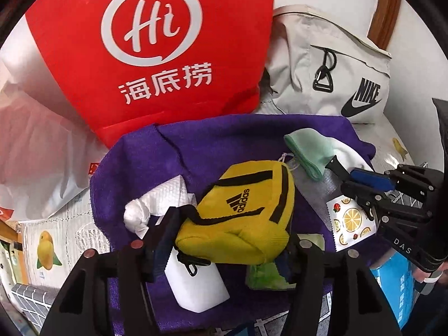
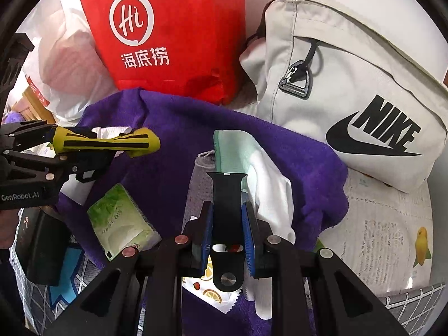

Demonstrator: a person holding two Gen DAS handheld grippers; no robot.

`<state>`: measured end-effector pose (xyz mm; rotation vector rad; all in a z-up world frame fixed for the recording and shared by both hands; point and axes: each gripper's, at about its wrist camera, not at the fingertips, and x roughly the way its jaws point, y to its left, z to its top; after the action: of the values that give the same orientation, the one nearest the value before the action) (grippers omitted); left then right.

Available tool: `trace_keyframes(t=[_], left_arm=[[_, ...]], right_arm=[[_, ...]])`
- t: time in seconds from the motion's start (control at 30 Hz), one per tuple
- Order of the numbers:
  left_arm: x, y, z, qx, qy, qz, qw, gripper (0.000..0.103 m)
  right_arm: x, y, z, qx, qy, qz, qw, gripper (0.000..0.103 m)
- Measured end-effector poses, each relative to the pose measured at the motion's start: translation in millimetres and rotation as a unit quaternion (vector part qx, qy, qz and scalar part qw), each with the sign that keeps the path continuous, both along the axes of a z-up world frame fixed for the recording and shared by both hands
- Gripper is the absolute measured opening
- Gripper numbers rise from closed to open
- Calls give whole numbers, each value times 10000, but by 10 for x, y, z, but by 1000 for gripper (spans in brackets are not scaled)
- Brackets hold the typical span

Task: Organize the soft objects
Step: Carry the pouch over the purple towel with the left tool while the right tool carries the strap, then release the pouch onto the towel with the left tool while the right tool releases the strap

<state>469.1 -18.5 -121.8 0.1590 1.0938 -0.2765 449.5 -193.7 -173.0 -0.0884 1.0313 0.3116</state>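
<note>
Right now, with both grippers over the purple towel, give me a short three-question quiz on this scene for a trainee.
1. True or false: the right gripper is shut on a black watch strap.
2. Which logo is on the yellow pouch in the left gripper? A Nike, B Adidas, C Puma.
3. Fill in: in both views the pale Nike bag sits to the ___ of the red bag.
Key: 1 true; 2 B; 3 right.

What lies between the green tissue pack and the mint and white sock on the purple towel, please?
In the right wrist view, the black watch strap in the right gripper and a grey pouch lie between the tissue pack and sock.
</note>
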Motion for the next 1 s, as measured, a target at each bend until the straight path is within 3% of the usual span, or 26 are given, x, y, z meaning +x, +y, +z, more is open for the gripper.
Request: trace_keyframes(t=[0.1,0.27,0.33,1.0], left_arm=[[-7,-67,-23,-8,19,-63,10000,65],[-52,-170,-10,7,39,-138,9999,68],[-82,-196,10,70,14,-155,9999,72],[-676,64,521,14,-284,222,9993,74]], right_arm=[[-6,-5,23,30,7,13,10000,25],[-80,-25,126,37,-142,12,9999,41],[-105,-42,159,34,-161,13,9999,43],[-701,-214,534,119,-359,-123,9992,44]])
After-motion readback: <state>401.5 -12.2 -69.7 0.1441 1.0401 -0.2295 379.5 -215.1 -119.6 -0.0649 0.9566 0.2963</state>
